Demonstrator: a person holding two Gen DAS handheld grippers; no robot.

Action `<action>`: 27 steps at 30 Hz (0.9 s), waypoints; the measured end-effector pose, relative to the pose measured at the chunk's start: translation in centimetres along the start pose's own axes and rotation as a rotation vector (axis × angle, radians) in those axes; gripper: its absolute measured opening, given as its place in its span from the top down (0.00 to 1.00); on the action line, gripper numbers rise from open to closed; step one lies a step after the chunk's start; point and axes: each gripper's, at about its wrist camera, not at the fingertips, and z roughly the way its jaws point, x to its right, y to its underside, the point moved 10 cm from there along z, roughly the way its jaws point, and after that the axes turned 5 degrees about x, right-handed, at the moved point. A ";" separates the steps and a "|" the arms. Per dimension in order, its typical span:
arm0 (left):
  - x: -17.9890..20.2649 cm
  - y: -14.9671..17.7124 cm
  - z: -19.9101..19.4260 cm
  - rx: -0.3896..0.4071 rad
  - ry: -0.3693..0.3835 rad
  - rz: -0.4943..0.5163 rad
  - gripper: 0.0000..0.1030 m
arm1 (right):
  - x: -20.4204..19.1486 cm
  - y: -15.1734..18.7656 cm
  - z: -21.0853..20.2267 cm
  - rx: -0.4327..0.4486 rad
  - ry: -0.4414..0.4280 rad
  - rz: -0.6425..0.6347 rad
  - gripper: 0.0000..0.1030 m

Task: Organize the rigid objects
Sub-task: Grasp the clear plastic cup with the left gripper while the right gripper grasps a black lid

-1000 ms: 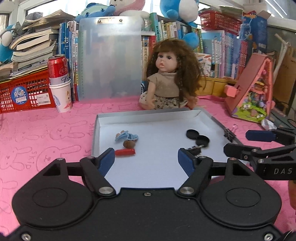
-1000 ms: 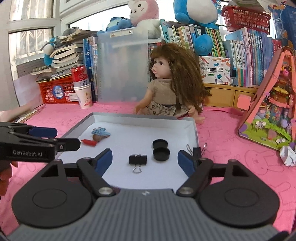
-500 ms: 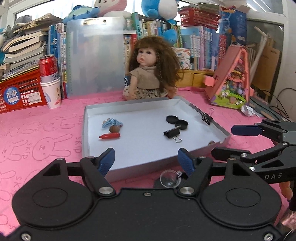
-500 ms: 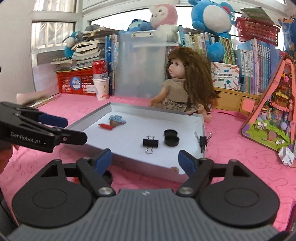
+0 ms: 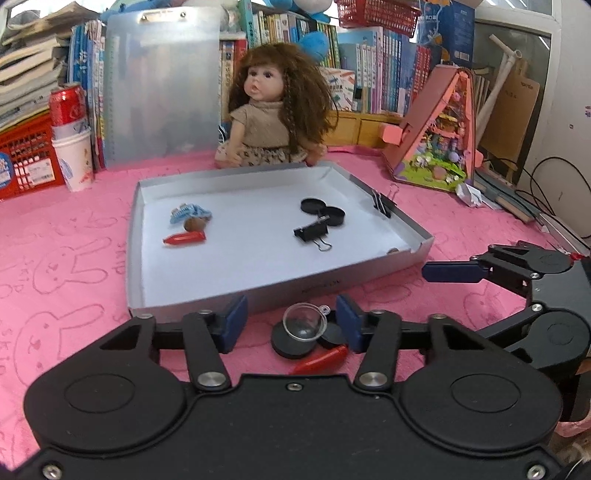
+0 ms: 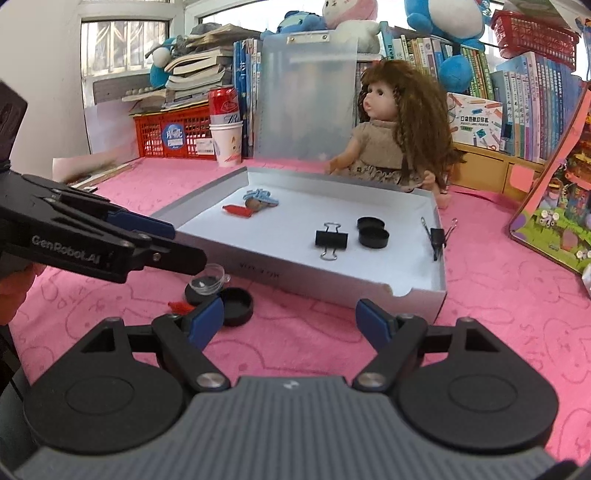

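Clear cup [image 5: 304, 320] sits on black lids [image 5: 295, 341] with a red piece [image 5: 320, 359], on the pink surface [image 5: 66, 258] just outside the grey tray [image 5: 280, 286]. My left tongs [image 5: 291, 321] straddle them, wide open, empty, I judge lining up a pick. Right tongs [image 6: 290, 321] open, empty, beside.

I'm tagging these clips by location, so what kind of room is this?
Probably a child's room or home study corner: shelves of books, a long-haired doll and plush toys behind a table with a pink bunny-print cloth.
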 end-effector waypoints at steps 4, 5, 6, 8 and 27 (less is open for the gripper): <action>0.4 0.1 0.2 -0.001 0.008 0.005 0.53 | -0.2 0.2 0.0 0.010 0.006 0.004 0.16; 0.6 0.2 0.2 -0.002 0.011 0.009 0.53 | -0.1 0.2 0.0 0.009 0.005 0.009 0.16; 0.7 0.2 0.3 -0.005 0.014 0.013 0.53 | -0.1 0.2 0.1 0.008 0.006 0.014 0.16; 1.0 0.3 0.4 -0.012 0.020 0.028 0.55 | -0.1 0.2 0.1 0.007 0.004 0.020 0.17; 1.9 0.7 1.7 -0.019 -0.023 0.079 0.66 | -1.5 0.8 0.8 -0.008 -0.045 0.001 0.18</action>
